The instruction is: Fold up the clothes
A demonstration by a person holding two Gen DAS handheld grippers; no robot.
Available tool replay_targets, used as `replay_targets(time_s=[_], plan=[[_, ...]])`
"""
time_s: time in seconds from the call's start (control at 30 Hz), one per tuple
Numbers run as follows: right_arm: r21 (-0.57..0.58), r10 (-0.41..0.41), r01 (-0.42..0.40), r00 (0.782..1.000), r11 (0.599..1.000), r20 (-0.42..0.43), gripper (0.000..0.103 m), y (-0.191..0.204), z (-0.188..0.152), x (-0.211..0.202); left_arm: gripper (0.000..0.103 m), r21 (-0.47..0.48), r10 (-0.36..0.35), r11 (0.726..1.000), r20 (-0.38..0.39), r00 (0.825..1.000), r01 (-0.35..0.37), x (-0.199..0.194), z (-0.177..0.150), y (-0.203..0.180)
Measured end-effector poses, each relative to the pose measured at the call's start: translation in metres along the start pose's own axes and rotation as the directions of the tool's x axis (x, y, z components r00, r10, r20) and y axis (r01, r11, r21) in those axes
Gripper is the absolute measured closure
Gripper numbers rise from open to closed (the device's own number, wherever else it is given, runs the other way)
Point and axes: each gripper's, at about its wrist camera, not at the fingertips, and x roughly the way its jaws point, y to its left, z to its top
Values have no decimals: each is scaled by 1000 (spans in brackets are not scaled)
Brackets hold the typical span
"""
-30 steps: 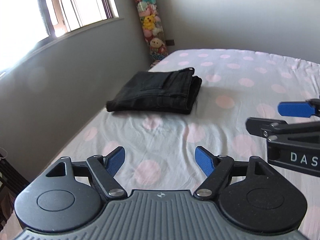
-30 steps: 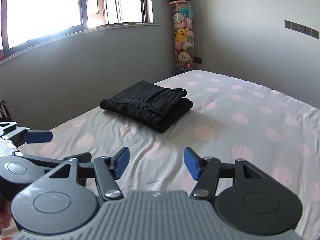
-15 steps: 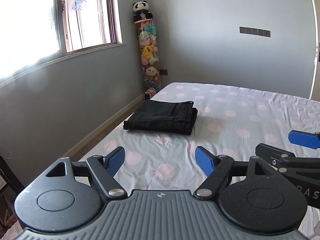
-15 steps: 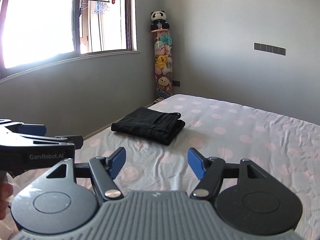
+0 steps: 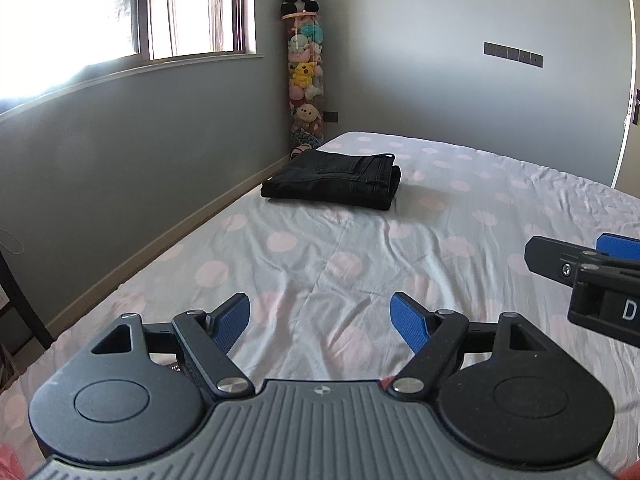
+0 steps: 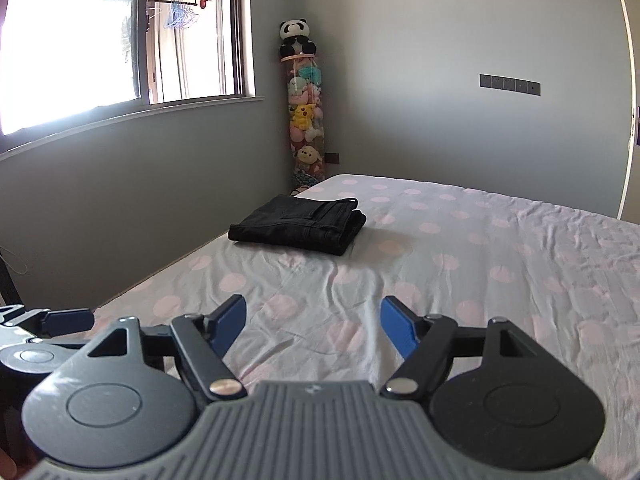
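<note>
A pair of black jeans (image 5: 334, 179) (image 6: 299, 229) lies neatly folded near the far left corner of the bed (image 5: 460, 240) (image 6: 480, 264), which has a white sheet with pink dots. My left gripper (image 5: 320, 322) hovers over the near part of the bed, far short of the jeans, open with nothing between its blue pads. My right gripper (image 6: 313, 326) hangs beside it on the right, its jaws opening, with nothing between them. Its fingers (image 5: 576, 258) show at the right edge of the left wrist view.
A grey wall with a window (image 6: 120, 40) runs along the bed's left side, with a strip of floor between. A tall clear tube of plush toys (image 5: 305, 76) topped by a panda stands in the far corner. Switch plates (image 5: 513, 54) sit on the back wall.
Both grippers have pulled back from the folded jeans, which now look smaller and farther away. The right gripper's jaws have spread wider. The jeans have not moved.
</note>
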Motion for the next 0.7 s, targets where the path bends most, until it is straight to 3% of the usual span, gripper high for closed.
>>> replay_targets(time_s=[0.7], plan=[[-20, -25, 26, 1000, 999, 8, 27, -6, -33, 0, 12, 3, -38, 999, -17, 999, 38, 0, -27, -13]])
